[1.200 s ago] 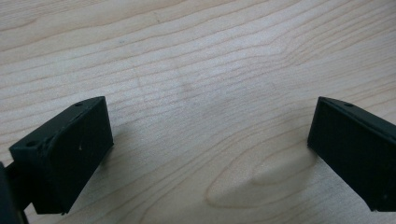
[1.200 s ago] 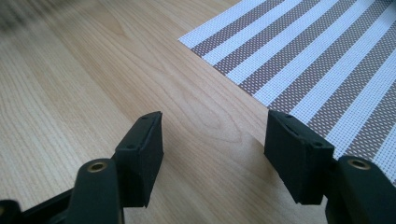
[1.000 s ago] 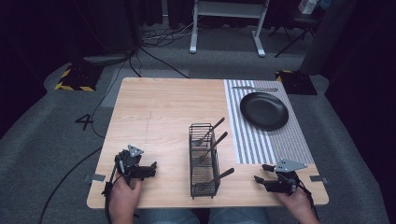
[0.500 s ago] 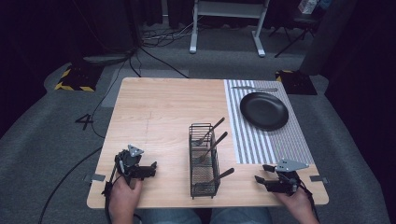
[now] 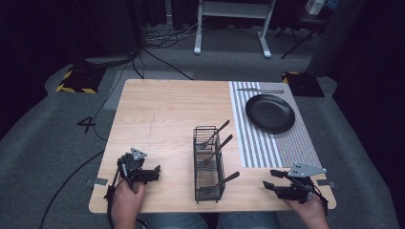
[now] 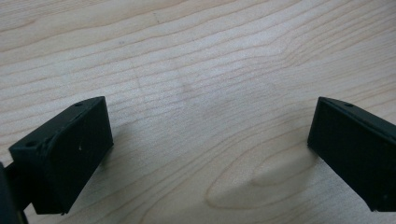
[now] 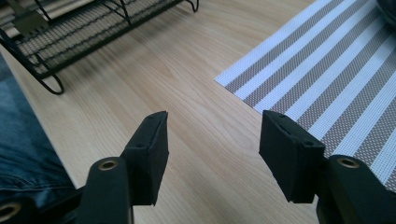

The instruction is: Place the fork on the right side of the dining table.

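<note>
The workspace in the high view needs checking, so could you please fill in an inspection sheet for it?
Surface: wooden table, striped mat at its right.
Job's things: wire rack holding three utensils; black plate on the mat, a utensil beyond it.
Clutter: nothing seen.
Grippers: left gripper open, empty; right gripper open, empty, jaws just narrowing.
Cables: cable trailing from left gripper; more on the floor.
Surroundings: dark room, grey floor.

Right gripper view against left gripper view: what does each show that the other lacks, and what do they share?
Right gripper view alone: the wire rack, the striped mat and a patch of denim at the table's near edge. Left gripper view alone: the left gripper, jaws far apart over bare wood. Shared: the wooden table, and in each the view's own gripper open with nothing between the jaws; the right gripper has just been closing slightly.
</note>
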The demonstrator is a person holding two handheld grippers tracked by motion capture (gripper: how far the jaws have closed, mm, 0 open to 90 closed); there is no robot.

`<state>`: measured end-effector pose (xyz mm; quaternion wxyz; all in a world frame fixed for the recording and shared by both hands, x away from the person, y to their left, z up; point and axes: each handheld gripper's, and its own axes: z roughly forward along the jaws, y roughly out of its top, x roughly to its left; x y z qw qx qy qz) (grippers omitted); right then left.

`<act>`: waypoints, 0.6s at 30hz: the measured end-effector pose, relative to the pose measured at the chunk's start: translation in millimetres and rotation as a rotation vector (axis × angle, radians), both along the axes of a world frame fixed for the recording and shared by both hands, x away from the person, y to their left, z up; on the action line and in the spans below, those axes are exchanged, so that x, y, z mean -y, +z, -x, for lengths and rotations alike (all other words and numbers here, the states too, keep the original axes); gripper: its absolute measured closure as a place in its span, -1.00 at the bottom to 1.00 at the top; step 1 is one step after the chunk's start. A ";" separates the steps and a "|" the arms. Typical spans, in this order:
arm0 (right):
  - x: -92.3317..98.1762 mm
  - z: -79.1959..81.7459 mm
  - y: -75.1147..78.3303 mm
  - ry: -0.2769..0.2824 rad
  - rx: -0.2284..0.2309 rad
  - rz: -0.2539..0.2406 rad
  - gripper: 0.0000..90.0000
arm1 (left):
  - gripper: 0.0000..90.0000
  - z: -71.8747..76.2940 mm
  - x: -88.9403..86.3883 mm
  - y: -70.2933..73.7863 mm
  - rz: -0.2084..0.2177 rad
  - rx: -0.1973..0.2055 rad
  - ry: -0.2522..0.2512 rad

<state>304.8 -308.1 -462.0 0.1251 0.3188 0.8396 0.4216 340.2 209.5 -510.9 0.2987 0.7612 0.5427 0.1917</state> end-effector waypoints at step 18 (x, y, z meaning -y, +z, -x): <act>-15.9 14.0 49.8 0.045 -0.031 -0.051 -0.05 | -1.00 0.1 0.1 0.0 0.000 0.000 0.000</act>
